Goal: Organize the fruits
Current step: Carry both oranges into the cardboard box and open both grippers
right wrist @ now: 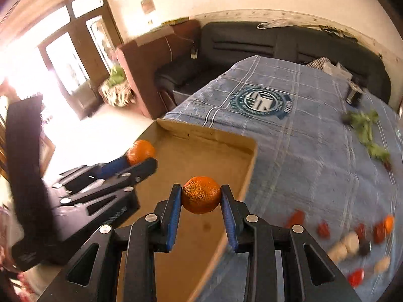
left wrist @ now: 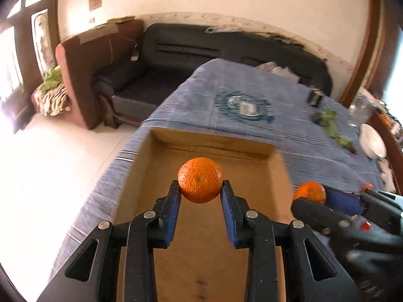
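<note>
Left tool (left wrist: 200, 185) grips an orange (left wrist: 200, 180) between its blue pads (left wrist: 173, 209), fruit sits right at the tips, pinched on both sides, clear of the surface below. Under and ahead of this tool is an open cardboard box (left wrist: 216, 146), brown floor showing, the orange hangs over the box interior. To its right, just past the box's right wall, the right tool (left wrist: 312, 198) shows up holding a second orange (left wrist: 309, 191), near the box edge.

Right tool (right wrist: 200, 198) view: second orange (right wrist: 201, 194) clamped at the tips between blue pads (right wrist: 173, 211), jaws narrow around it, hanging over the box's (right wrist: 209, 136) right part, close to the right wall. Left tool (right wrist: 141, 159) sits to its left, its orange (right wrist: 139, 152) at the box's left rim.

Box lies on a blue checked cloth (right wrist: 302, 151) with a round crest print (right wrist: 262, 103), ahead of both tools. Right of the right tool, on the cloth, blurred small red, pale and dark bits (right wrist: 352, 244), kind unclear, plus green leaves (right wrist: 365, 128) farther ahead right. Dark sofa (left wrist: 201, 50) beyond the cloth
</note>
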Demonstrator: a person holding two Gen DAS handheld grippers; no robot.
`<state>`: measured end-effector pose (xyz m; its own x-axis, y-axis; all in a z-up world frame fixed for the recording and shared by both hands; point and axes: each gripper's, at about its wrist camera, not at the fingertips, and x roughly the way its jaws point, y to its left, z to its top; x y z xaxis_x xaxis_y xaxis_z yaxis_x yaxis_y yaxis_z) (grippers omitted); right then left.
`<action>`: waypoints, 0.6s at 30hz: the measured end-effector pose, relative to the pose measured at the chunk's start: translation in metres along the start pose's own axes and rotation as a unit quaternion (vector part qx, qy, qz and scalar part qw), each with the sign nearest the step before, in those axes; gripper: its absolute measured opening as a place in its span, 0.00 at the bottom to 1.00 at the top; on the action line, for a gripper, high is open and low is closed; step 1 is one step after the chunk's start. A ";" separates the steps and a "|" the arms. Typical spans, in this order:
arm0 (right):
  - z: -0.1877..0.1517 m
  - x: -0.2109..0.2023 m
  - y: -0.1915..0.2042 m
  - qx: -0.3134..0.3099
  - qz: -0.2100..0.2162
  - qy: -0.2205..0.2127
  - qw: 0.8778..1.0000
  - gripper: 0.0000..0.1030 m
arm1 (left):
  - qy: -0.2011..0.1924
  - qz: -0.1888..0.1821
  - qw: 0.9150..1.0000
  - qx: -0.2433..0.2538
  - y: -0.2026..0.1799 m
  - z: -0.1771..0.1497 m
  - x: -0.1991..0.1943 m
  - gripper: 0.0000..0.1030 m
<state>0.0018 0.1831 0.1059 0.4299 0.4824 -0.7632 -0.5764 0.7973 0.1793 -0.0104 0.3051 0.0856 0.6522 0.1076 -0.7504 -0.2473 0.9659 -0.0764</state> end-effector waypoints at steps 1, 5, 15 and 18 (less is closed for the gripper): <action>0.002 0.017 0.003 -0.004 -0.006 0.017 1.000 0.34 | 0.011 0.004 1.000 -0.004 0.007 0.004 0.010 0.30; 0.003 0.052 0.008 -0.017 -0.020 0.041 0.999 0.34 | 0.048 0.014 0.999 -0.011 0.021 0.012 0.045 0.30; 0.003 0.080 0.008 -0.025 -0.039 0.058 0.997 0.35 | 0.072 0.007 0.997 -0.016 0.024 0.008 0.074 0.31; 0.005 0.079 0.006 -0.021 -0.038 0.051 0.998 0.46 | 0.068 0.003 0.997 -0.026 0.027 0.009 0.073 0.41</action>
<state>0.0360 0.2277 0.0498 0.4022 0.3791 -0.8334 -0.5744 0.8133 0.0928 0.0368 0.3416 0.0349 0.5483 0.0768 -0.8328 -0.2903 0.9513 -0.1034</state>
